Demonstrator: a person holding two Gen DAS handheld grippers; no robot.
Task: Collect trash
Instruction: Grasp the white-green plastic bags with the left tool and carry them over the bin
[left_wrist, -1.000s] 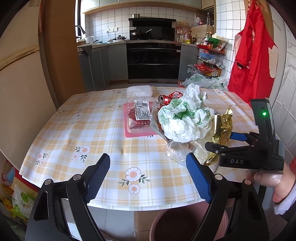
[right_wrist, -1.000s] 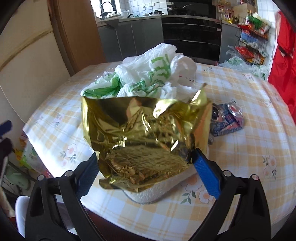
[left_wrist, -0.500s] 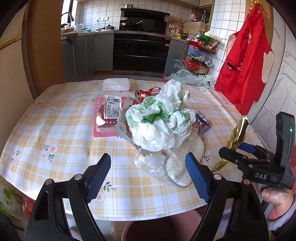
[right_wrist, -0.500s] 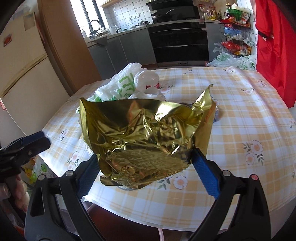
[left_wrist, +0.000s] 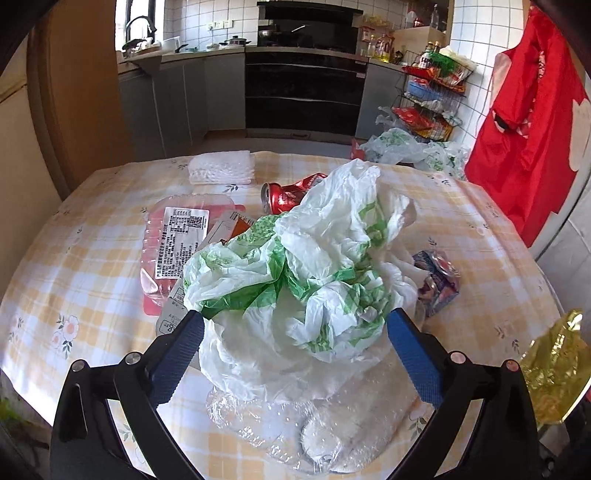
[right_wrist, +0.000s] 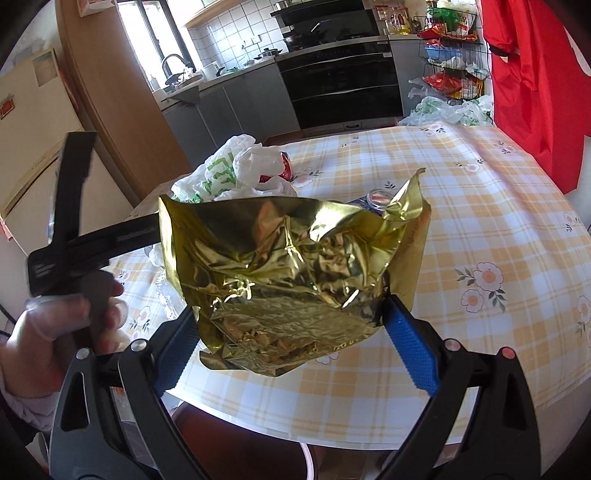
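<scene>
While the right gripper (right_wrist: 291, 325) pinches the gold foil bag (right_wrist: 291, 262), the left gripper (left_wrist: 295, 332) has just spread wide.
Its pads flank the crumpled plastic bag (left_wrist: 314, 266) near the table's (left_wrist: 92, 258) front edge, seemingly untouched; beneath, clear wrap (left_wrist: 314, 424) blurs whatever it covers.

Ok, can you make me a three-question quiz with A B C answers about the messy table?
1. Where is the crushed red can?
A. behind the plastic bag
B. on the floor
C. in a drawer

2. What colour is the foil bag?
A. silver
B. gold
C. blue

3. The left hand-held gripper is:
A. shut on a can
B. folded away
C. open

Answers:
1 A, it lies on the table past the white-green plastic bag.
2 B, it shines gold.
3 C, its blue pads stand wide either side of the bag.
</scene>
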